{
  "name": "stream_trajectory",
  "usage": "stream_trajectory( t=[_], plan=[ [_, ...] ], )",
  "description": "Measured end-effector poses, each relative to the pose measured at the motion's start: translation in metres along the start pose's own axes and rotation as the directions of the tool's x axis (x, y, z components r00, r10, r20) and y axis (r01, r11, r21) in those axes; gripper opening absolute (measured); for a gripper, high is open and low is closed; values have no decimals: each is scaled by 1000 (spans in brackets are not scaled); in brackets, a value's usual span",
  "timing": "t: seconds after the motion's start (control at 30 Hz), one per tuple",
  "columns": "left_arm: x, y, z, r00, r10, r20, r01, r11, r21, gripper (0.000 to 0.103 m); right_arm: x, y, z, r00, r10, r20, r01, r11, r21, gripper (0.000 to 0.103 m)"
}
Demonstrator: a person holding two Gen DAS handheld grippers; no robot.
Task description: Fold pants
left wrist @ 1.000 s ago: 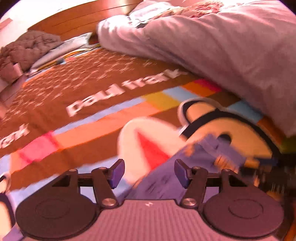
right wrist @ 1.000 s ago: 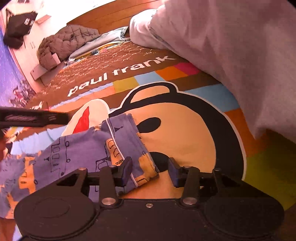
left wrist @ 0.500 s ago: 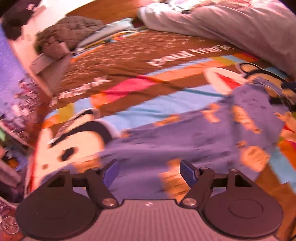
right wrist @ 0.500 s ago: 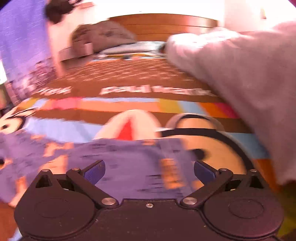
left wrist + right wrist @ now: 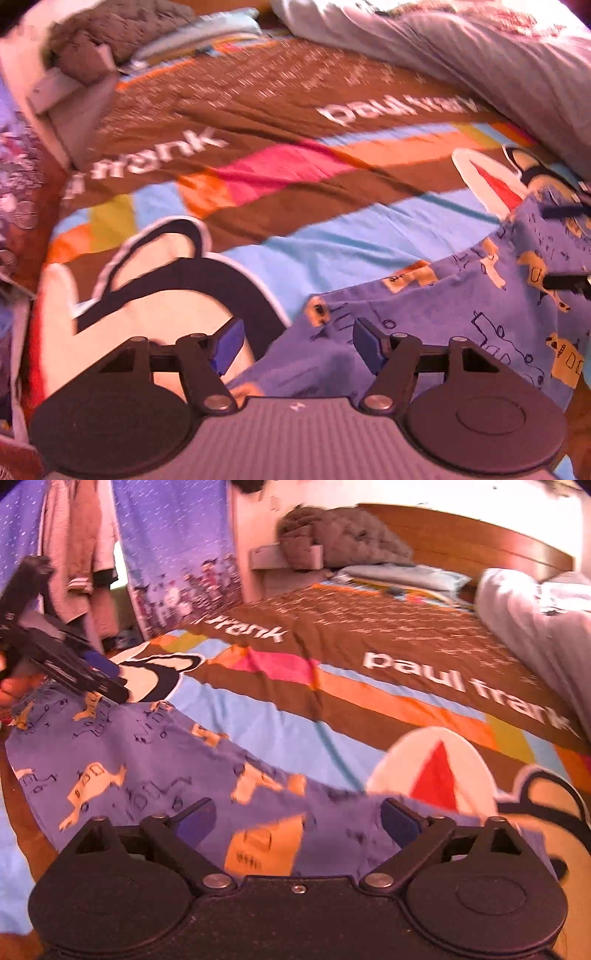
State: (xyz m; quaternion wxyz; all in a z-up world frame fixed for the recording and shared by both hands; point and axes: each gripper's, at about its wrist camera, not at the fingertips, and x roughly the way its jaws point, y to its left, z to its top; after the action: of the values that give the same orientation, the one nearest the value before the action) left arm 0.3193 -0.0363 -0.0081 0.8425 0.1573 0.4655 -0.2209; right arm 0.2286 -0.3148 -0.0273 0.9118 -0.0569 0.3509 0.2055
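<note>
Pants (image 5: 147, 768): spread flat on the bedspread (image 5: 332, 716), lower left of the right wrist frame, lower right of the left wrist frame (image 5: 461, 295).
Left gripper (image 5: 295, 341): bottom centre, over one end of the pants.
Right gripper (image 5: 297, 821): bottom centre, over the other end.
Duvet (image 5: 546, 627): heaped on the bedspread, upper right.
Headboard (image 5: 461, 535): behind, top.
Curtain (image 5: 177, 546): upper left.

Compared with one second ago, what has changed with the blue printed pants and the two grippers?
The blue printed pants, bunched near the monkey face before, now lie spread out along the colourful bedspread. The right gripper opened wider and sits at one end; the left gripper moved to the other end, jaws open. Neither holds the cloth. The grey duvet and the brown quilted bundle stayed put.
</note>
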Motion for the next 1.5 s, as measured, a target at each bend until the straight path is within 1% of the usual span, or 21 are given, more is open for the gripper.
stream_trajectory(
  t=[0.1,0.17,0.2,0.27,0.3,0.43,0.5,0.57,0.63,0.77,0.9,0.93,0.97,1.0,1.07,1.13,1.17,1.23,1.33,1.43,1.5],
  plan=[
    [18,-5,6,999,-15,-36,15,1000,21,62,21,0,20,997,65,-42,-68,995,-71,81],
    [28,-9,9,998,-5,-69,8,999,44,32,35,0,30,989,123,-86,-127,991,-44,66],
    [30,-11,9,997,-1,-76,6,998,60,27,43,2,34,979,173,-107,-176,984,-23,63],
    [31,-10,10,997,-7,-70,12,998,67,12,52,12,39,969,210,-130,-217,975,-41,55],
    [30,-10,11,998,-2,-68,7,998,69,10,55,20,41,967,213,-141,-225,971,-76,53],
    [22,-11,11,999,3,-40,-1,998,68,6,70,47,42,969,156,-191,-198,955,-222,34],
    [17,-7,13,1000,-1,-18,2,999,47,5,73,51,42,966,158,-203,-205,951,-231,24],
    [11,-3,15,1000,-7,6,7,1000,25,5,73,52,43,968,153,-198,-198,951,-237,7],
    [6,-1,16,999,-3,32,3,1000,18,5,70,49,47,973,145,-182,-185,956,-229,2],
    [5,5,16,998,3,63,-3,1000,-12,5,70,43,61,986,115,-122,-139,967,-213,2],
    [27,7,14,1000,20,10,-20,999,-28,7,93,39,61,975,123,-184,-153,975,-160,5],
    [31,5,12,999,37,1,-37,999,-29,10,96,37,58,975,117,-190,-147,977,-153,13],
    [33,5,10,998,56,-2,-56,998,-33,18,95,33,56,977,113,-179,-140,980,-143,21],
    [33,5,10,998,68,-3,-68,997,-37,21,90,28,55,979,115,-167,-137,983,-125,24],
    [26,6,11,994,106,3,-106,993,-49,39,72,13,54,982,120,-149,-131,989,-68,32],
    [16,6,13,988,150,23,-147,986,-79,45,45,-5,49,989,71,-127,-78,996,-51,41],
    [10,6,14,988,148,32,-145,985,-92,47,32,-14,45,993,34,-114,-41,998,-53,53],
    [0,0,18,990,130,52,-123,985,-124,52,6,-34,31,993,-64,-96,59,997,-52,66],
    [-6,-23,25,993,79,91,-67,989,-129,56,-26,-64,5,980,-181,-85,183,983,17,67],
    [5,-67,39,995,4,97,1,999,-49,56,-32,-92,-15,971,-215,-110,226,968,108,66],
    [16,-98,47,996,-27,86,26,999,18,55,-26,-100,-20,970,-214,-111,225,970,95,66]
  ],
)
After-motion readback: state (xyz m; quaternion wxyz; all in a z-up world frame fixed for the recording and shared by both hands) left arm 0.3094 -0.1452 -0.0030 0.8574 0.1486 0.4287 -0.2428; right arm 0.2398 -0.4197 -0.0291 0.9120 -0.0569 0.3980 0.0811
